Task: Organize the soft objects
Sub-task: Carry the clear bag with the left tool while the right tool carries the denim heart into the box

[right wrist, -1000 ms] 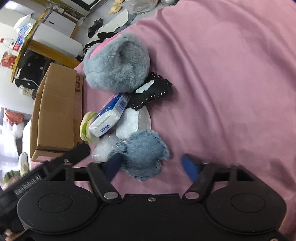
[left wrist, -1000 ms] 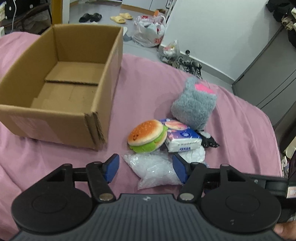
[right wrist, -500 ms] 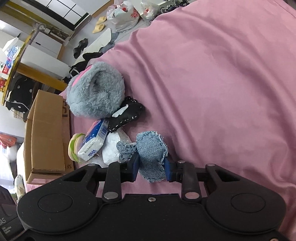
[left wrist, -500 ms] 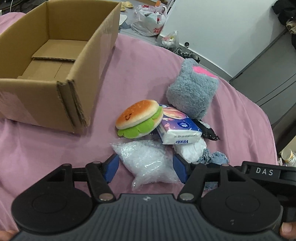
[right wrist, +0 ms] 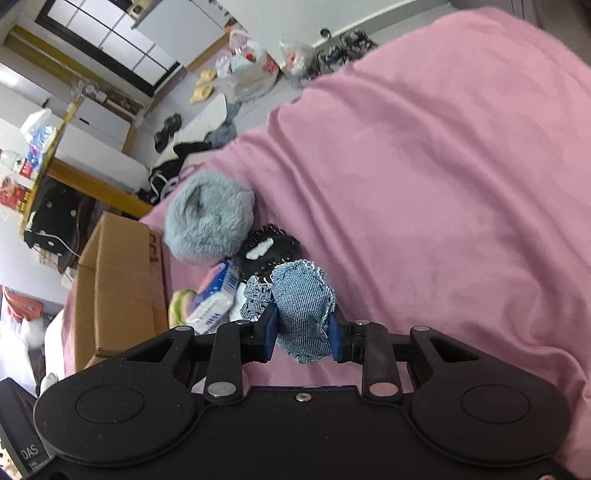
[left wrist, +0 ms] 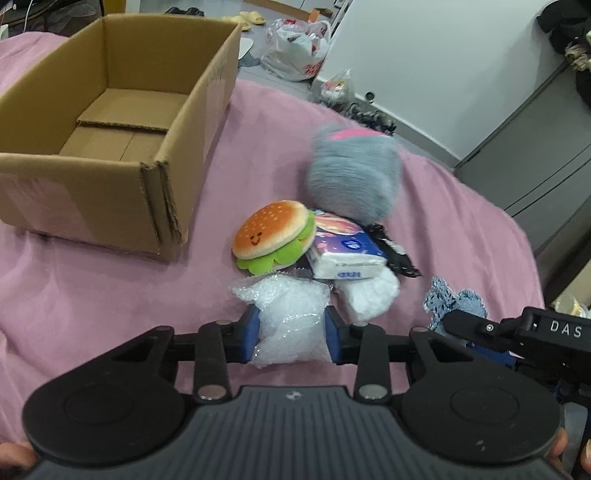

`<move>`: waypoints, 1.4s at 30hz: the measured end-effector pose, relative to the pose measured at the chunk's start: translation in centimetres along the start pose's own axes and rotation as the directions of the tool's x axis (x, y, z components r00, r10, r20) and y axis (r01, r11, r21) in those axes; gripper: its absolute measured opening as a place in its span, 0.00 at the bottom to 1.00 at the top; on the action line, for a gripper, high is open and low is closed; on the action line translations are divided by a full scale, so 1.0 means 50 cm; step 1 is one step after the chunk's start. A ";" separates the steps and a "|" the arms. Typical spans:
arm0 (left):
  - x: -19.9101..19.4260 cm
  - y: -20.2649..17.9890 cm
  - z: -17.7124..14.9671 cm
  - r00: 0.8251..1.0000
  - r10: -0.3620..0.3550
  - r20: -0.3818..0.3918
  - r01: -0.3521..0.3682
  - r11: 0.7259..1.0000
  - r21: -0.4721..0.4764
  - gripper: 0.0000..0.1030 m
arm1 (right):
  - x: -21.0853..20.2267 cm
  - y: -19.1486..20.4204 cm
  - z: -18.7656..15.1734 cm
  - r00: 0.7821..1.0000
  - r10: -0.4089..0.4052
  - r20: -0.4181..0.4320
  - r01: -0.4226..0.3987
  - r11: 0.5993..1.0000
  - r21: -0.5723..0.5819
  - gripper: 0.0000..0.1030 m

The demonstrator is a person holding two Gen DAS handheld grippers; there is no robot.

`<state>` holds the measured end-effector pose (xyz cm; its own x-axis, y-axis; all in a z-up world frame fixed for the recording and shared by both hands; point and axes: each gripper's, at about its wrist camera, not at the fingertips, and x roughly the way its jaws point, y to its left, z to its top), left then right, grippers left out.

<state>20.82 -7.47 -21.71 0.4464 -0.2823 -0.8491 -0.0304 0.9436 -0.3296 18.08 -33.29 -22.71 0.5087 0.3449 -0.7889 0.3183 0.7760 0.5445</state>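
My left gripper (left wrist: 291, 334) is shut on a clear bubble-wrap bag (left wrist: 290, 317) lying on the pink bedspread. Just beyond it sit a plush burger (left wrist: 273, 232), a tissue pack (left wrist: 343, 254), a white bag (left wrist: 369, 295), a black pouch (left wrist: 395, 251) and a grey furry plush (left wrist: 351, 173). My right gripper (right wrist: 302, 332) is shut on a blue denim pouch (right wrist: 303, 306), lifted slightly off the bed; the denim pouch (left wrist: 454, 302) also shows at the right of the left wrist view. An open, empty cardboard box (left wrist: 110, 110) stands to the left.
The pink bedspread (right wrist: 424, 184) stretches wide to the right of the pile. Beyond the bed's far edge, plastic bags (left wrist: 295, 48) and slippers (left wrist: 251, 16) lie on the floor. A grey cabinet (left wrist: 535, 155) stands at the right.
My left gripper moved forward and shut on the bubble-wrap bag. My right gripper shut on the denim pouch half a second ago and has lifted it a little.
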 end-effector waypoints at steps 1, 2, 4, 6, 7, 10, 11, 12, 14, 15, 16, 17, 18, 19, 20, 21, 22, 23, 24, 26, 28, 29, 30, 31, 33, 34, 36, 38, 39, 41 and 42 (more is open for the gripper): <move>-0.008 -0.002 -0.002 1.000 -0.006 0.005 0.006 1.000 0.007 0.34 | -0.009 0.002 -0.003 1.000 0.002 0.011 -0.002 1.000 -0.003 0.27; -0.016 -0.001 -0.004 1.000 -0.012 0.011 0.012 1.000 0.014 0.34 | -0.011 0.008 -0.005 1.000 0.002 0.021 -0.001 1.000 -0.007 0.27; -0.034 -0.001 -0.009 1.000 -0.023 0.022 0.022 1.000 0.022 0.34 | -0.024 0.014 -0.009 0.999 0.000 0.040 0.001 1.000 -0.019 0.27; -0.053 0.000 -0.012 0.999 -0.032 0.034 0.031 0.999 0.029 0.34 | -0.035 0.020 -0.012 0.998 -0.002 0.060 0.004 1.000 -0.023 0.27; -0.060 -0.001 -0.011 0.999 -0.031 0.035 0.029 0.999 0.031 0.34 | -0.039 0.024 -0.014 0.998 -0.003 0.068 0.005 1.000 -0.024 0.27; -0.088 0.000 -0.009 0.997 -0.041 0.066 0.038 0.998 0.047 0.34 | -0.061 0.037 -0.023 0.996 -0.002 0.094 0.006 0.999 -0.042 0.27; -0.101 0.001 -0.010 0.996 -0.049 0.080 0.045 0.998 0.052 0.34 | -0.067 0.041 -0.026 0.995 -0.004 0.104 0.009 0.999 -0.048 0.27; -0.110 -0.001 -0.011 0.994 -0.056 0.089 0.052 0.997 0.054 0.34 | -0.072 0.044 -0.029 0.994 -0.006 0.112 0.012 0.999 -0.050 0.27; -0.128 -0.001 -0.010 0.991 -0.072 0.109 0.066 0.996 0.061 0.34 | -0.077 0.048 -0.036 0.993 -0.001 0.119 0.008 0.999 -0.054 0.27; -0.135 -0.004 -0.007 0.990 -0.077 0.120 0.070 0.995 0.066 0.34 | -0.081 0.053 -0.042 0.992 0.003 0.126 0.004 0.998 -0.061 0.27; -0.145 -0.004 -0.006 0.988 -0.084 0.132 0.075 0.995 0.071 0.34 | -0.085 0.059 -0.046 0.991 0.010 0.136 0.000 0.997 -0.071 0.27; -0.156 -0.004 -0.006 0.985 -0.091 0.146 0.081 0.994 0.076 0.34 | -0.091 0.066 -0.051 0.989 0.016 0.150 -0.003 0.996 -0.084 0.27; -0.165 -0.002 -0.004 0.983 -0.098 0.157 0.086 0.993 0.076 0.34 | -0.098 0.073 -0.056 0.987 0.017 0.159 -0.002 0.996 -0.093 0.27; -0.173 0.000 -0.003 0.980 -0.105 0.167 0.093 0.993 0.077 0.34 | -0.102 0.078 -0.062 0.986 0.016 0.168 0.001 0.995 -0.100 0.27; -0.181 0.003 -0.002 0.978 -0.111 0.176 0.099 0.992 0.077 0.34 | -0.108 0.083 -0.068 0.984 0.017 0.176 0.002 0.994 -0.105 0.27; -0.189 0.005 0.003 0.976 -0.116 0.185 0.103 0.992 0.076 0.34 | -0.113 0.087 -0.072 0.983 0.024 0.182 -0.004 0.994 -0.108 0.27; -0.195 0.007 0.003 0.974 -0.119 0.192 0.106 0.991 0.076 0.34 | -0.117 0.091 -0.076 0.982 0.030 0.185 -0.009 0.994 -0.112 0.27; -0.203 0.010 0.005 0.972 -0.122 0.203 0.108 0.991 0.078 0.34 | -0.122 0.097 -0.081 0.981 0.029 0.189 -0.007 0.993 -0.119 0.27; -0.209 0.013 0.007 0.969 -0.123 0.212 0.108 0.991 0.080 0.34 | -0.128 0.102 -0.085 0.980 0.028 0.195 -0.004 0.992 -0.126 0.27; -0.220 0.018 0.012 0.965 -0.126 0.229 0.109 0.990 0.084 0.34 | -0.135 0.110 -0.092 0.978 0.028 0.206 0.000 0.991 -0.131 0.27; -0.232 0.022 0.016 0.960 -0.134 0.244 0.116 0.990 0.086 0.34 | -0.142 0.116 -0.095 0.976 0.021 0.218 0.007 0.992 -0.128 0.27; -0.237 0.025 0.017 0.958 -0.137 0.252 0.118 0.989 0.087 0.34 | -0.145 0.120 -0.097 0.974 0.021 0.224 0.009 0.991 -0.130 0.27; -0.241 0.026 0.020 0.956 -0.140 0.258 0.121 0.989 0.088 0.34 | -0.149 0.125 -0.100 0.973 0.022 0.229 0.010 0.991 -0.136 0.27; -0.246 0.027 0.022 0.954 -0.143 0.264 0.123 0.988 0.090 0.34 | -0.152 0.131 -0.099 0.972 0.022 0.236 0.013 0.990 -0.143 0.27; -0.253 0.028 0.027 0.950 -0.150 0.274 0.128 0.987 0.097 0.34 | -0.165 0.134 -0.105 0.969 0.017 0.248 0.021 0.988 -0.150 0.27; -0.257 0.028 0.029 0.948 -0.155 0.279 0.132 0.986 0.099 0.34 | -0.168 0.137 -0.106 0.967 0.015 0.253 0.024 0.988 -0.152 0.27; -0.264 0.030 0.034 0.944 -0.160 0.288 0.135 0.985 0.105 0.34 | -0.176 0.141 -0.108 0.964 0.017 0.267 0.025 0.988 -0.154 0.27; -0.271 0.031 0.039 0.941 -0.162 0.298 0.134 0.985 0.112 0.34 | -0.183 0.144 -0.109 0.960 0.023 0.280 0.021 0.988 -0.151 0.27; -0.275 0.032 0.041 0.940 -0.162 0.302 0.134 0.985 0.113 0.34 | -0.187 0.146 -0.108 0.958 0.024 0.287 0.020 0.988 -0.150 0.27; -0.283 0.033 0.046 0.937 -0.165 0.309 0.134 0.984 0.119 0.34 | -0.193 0.154 -0.106 0.955 0.030 0.296 0.015 0.988 -0.151 0.27; -0.287 0.033 0.049 0.935 -0.166 0.314 0.134 0.983 0.123 0.34 | -0.194 0.158 -0.105 0.954 0.032 0.299 0.015 0.988 -0.154 0.27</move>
<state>16.56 -1.43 -9.03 0.7032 -0.3663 -0.6094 0.1396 0.9115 -0.3868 11.45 -27.75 -12.25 0.7347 0.1958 -0.6495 0.1988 0.8532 0.4822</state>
